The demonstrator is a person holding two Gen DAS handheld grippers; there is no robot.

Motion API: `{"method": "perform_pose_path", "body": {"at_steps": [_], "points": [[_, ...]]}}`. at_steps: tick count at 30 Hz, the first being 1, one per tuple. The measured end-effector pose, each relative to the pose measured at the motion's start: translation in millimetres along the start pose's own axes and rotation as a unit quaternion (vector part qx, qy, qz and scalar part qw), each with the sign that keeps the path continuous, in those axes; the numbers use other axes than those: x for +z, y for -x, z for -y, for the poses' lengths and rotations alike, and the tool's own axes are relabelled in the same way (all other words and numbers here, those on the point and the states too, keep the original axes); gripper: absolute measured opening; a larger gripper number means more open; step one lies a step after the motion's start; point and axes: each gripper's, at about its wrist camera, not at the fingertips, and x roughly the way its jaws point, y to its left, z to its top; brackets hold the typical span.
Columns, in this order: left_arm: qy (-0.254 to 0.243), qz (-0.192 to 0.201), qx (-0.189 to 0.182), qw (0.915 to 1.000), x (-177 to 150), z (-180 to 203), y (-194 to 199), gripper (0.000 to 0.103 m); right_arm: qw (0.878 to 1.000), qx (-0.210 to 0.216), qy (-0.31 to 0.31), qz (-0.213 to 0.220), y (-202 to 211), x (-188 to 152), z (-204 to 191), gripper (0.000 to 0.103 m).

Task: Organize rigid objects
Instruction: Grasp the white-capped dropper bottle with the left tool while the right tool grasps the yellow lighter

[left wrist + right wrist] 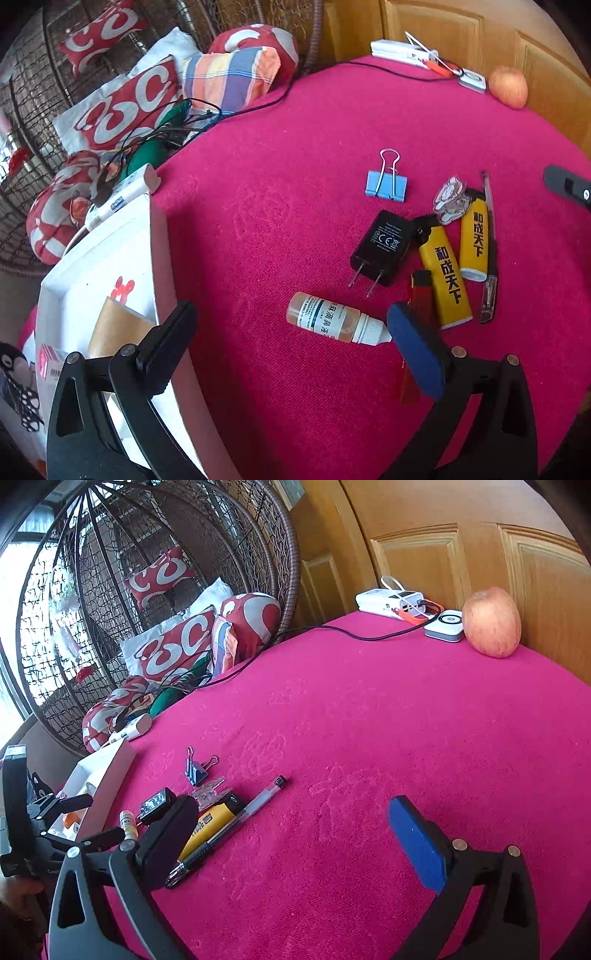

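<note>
On the pink cloth (pixel 295 147) lies a clear-amber dropper bottle (pixel 336 319), white-capped; both grippers gape empty.

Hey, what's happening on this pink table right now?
A person holds a gripper in each hand over a pink tablecloth, tidying small hard items. Both the left gripper and the right gripper are open and hold nothing. A dropper bottle, a black charger, two yellow lighters, a red lighter, a pen and a blue binder clip lie loose on the cloth. A white box at the table's left edge already holds a few things.
</note>
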Motion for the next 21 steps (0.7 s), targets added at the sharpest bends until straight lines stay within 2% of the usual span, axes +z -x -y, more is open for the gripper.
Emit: {"method": "perform_pose_path", "body": {"at_steps": [2, 4, 7, 8, 10, 12, 21], "points": [[-0.03, -0.013, 0.001, 0.9995, -1.0, 6.3, -6.4, 0.103, 1.0, 0.012, 0.021, -0.009, -2.7, 3.4, -5.2, 0.103], [-0.037, -0.007, -0.001, 0.9993, -0.4, 4.5, -7.2, 0.103, 0.997, 0.027, 0.075, -0.026, -7.7, 6.9, -18.5, 0.103], [-0.024, -0.016, -0.015, 0.9995, 1.9, -4.6, -13.6, 0.101, 0.981, 0.027, 0.184, -0.056, -19.8, 7.2, -48.0, 0.103], [-0.02, -0.018, -0.026, 0.9993, 2.1, -7.3, -14.8, 0.098, 0.974, 0.03, 0.214, -0.065, -23.6, 5.0, -56.5, 0.103], [-0.017, -0.024, -0.044, 0.9986, 3.6, -8.4, -16.3, 0.078, 0.962, 0.044, 0.259, -0.075, -28.8, 0.2, -71.6, 0.103], [-0.019, -0.023, -0.06, 0.9977, 4.3, -9.0, -15.9, 0.071, 0.953, 0.055, 0.286, -0.088, -36.9, -3.4, -79.5, 0.103], [-0.076, -0.022, -0.064, 0.9948, 8.2, -1.3, -15.1, 0.072, 0.929, 0.065, 0.33, -0.154, -74.3, -10.7, -89.4, 0.103]]}}
